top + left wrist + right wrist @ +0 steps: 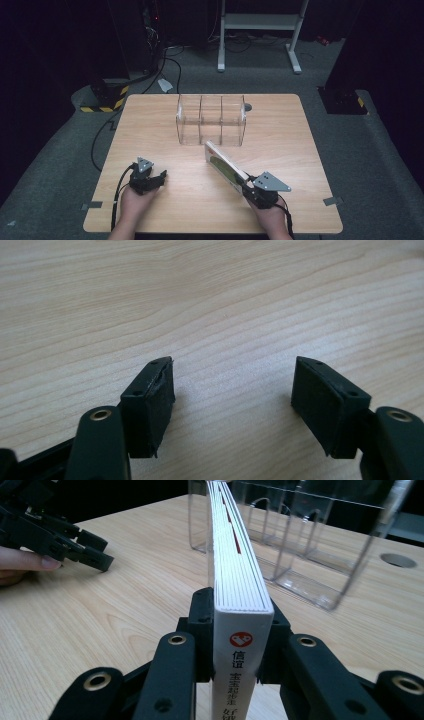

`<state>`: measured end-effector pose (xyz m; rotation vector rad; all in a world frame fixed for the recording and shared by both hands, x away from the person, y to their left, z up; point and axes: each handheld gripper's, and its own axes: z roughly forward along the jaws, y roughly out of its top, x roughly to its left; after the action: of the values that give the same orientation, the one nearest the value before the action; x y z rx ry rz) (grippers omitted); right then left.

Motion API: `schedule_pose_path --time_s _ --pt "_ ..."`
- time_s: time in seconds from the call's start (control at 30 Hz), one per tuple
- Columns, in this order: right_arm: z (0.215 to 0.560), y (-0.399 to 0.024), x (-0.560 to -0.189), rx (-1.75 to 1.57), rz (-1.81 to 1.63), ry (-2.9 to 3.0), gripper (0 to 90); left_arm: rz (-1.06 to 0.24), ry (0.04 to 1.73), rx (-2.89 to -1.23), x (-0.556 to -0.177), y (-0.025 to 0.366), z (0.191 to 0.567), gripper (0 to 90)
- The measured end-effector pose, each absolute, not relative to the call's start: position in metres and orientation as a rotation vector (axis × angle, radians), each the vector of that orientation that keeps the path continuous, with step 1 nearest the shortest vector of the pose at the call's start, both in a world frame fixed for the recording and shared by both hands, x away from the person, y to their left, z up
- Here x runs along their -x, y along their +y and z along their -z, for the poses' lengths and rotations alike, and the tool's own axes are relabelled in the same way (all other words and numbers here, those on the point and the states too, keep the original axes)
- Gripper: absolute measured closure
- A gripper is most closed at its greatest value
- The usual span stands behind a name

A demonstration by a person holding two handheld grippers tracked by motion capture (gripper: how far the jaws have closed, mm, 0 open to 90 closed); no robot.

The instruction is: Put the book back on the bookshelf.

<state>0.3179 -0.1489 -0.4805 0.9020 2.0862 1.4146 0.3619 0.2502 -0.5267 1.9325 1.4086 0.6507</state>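
Note:
A book [225, 167] with a white spine and a green-and-red cover stands on edge, raised at an angle over the wooden table [150, 130]. My right gripper [245, 184] is shut on its near end. In the right gripper view the pads [200, 625] press both covers of the book [235, 565], whose far end points toward a clear three-compartment organizer [320, 555]. That organizer [211, 120] stands at the table's far middle. My left gripper [159, 179] rests low at the near left, open, and in its own view only bare wood lies between the jaws of the left gripper [232, 385].
A round grommet hole [248, 106] sits in the table just right of the organizer. Grey tape tabs [332, 201] mark the table's near corners. Beyond the far edge stand a white metal frame [260, 22] and floor cables [170, 65].

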Motion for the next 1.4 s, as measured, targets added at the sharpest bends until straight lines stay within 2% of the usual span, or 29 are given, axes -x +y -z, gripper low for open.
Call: schedule_pose_path --time_s 0.33,0.73,1.1,1.4 --pt "0.479 -0.172 -0.316 -0.985 -1.372 2.022 74.1 -0.634 1.397 -1.925 -0.363 0.255 0.528 30.9" --pt "0.478 -0.17 -0.314 -1.046 -1.346 2.014 72.8 -0.619 1.355 -1.952 -0.363 0.255 0.528 30.4" --pt "0.473 -0.158 -0.319 -1.064 -1.314 2.018 63.8 -0.622 1.351 -1.959 -0.362 0.255 0.528 30.8" --pt "0.472 -0.158 -0.321 -1.116 -1.314 2.007 68.0 -0.615 1.348 -1.957 -0.361 0.254 0.528 30.9"
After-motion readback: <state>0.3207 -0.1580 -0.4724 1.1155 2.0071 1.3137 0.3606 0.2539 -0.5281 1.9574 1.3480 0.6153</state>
